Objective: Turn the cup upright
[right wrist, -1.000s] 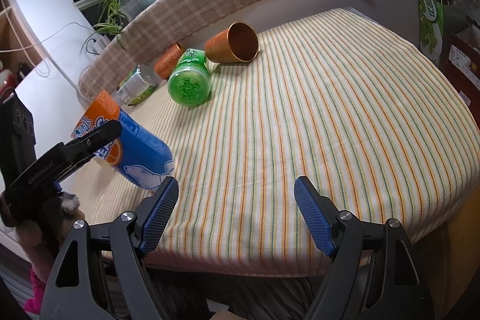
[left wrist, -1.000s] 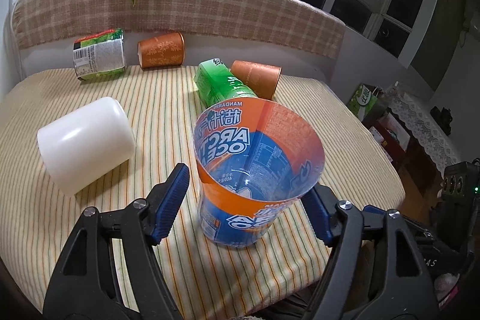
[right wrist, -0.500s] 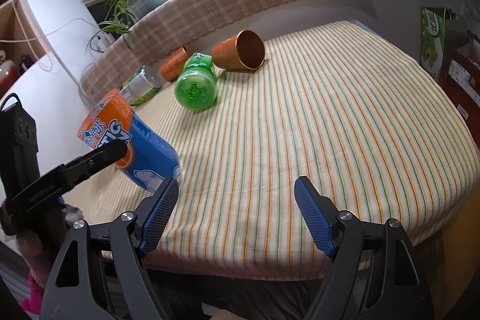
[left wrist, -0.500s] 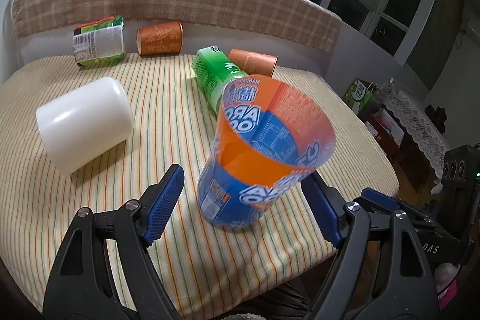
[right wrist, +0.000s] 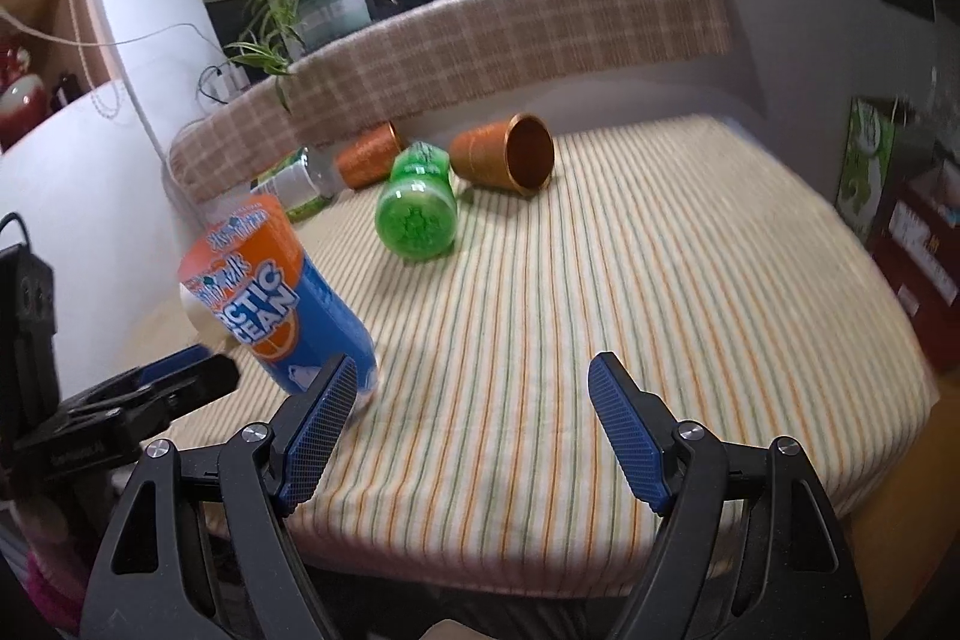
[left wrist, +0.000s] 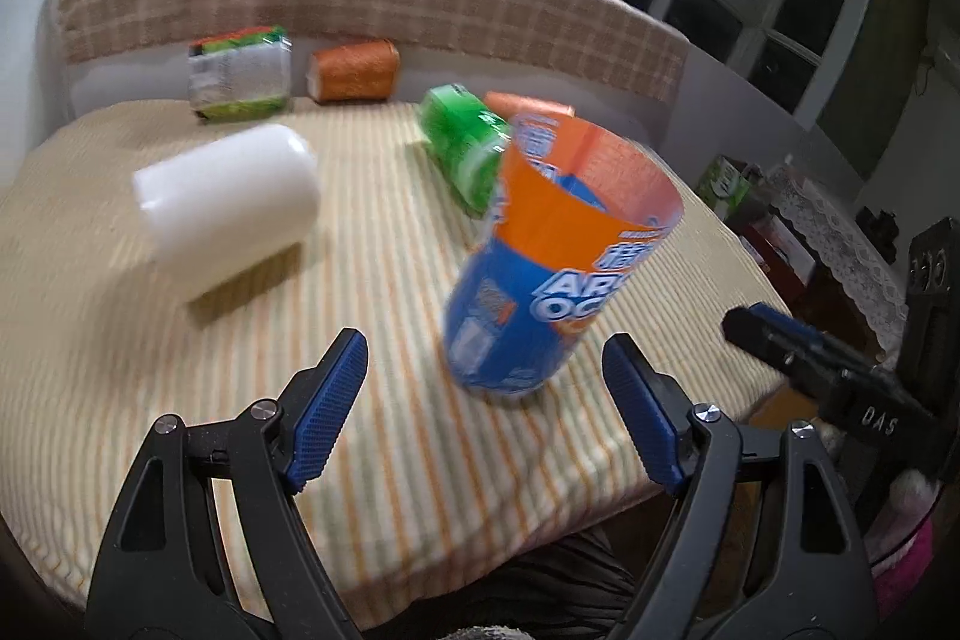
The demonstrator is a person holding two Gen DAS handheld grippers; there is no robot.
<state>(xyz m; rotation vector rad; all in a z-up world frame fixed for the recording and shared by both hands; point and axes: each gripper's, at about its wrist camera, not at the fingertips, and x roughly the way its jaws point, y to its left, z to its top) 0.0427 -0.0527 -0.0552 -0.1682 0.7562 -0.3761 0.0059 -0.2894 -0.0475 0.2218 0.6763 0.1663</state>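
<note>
The blue and orange "Arctic Ocean" cup [left wrist: 540, 268] stands mouth up near the front edge of the striped tablecloth [left wrist: 372, 292]; it looks tilted and blurred. It also shows in the right wrist view [right wrist: 276, 298]. My left gripper [left wrist: 486, 400] is open and empty, drawn back just in front of the cup, not touching it. My right gripper [right wrist: 468, 436] is open and empty, over the cloth to the right of the cup. The other gripper shows at each view's edge.
On their sides lie a white cup [left wrist: 234, 202], a green cup [left wrist: 462, 142], two orange cups [right wrist: 504, 154] [left wrist: 354, 70] and a labelled clear bottle [left wrist: 240, 76]. A plaid bolster [left wrist: 360, 4] backs the table. Boxes [right wrist: 918, 244] stand beyond the right edge.
My left gripper has drawn back from the cup, which now stands free outside the open jaws. The right gripper has risen and tilted up a little.
</note>
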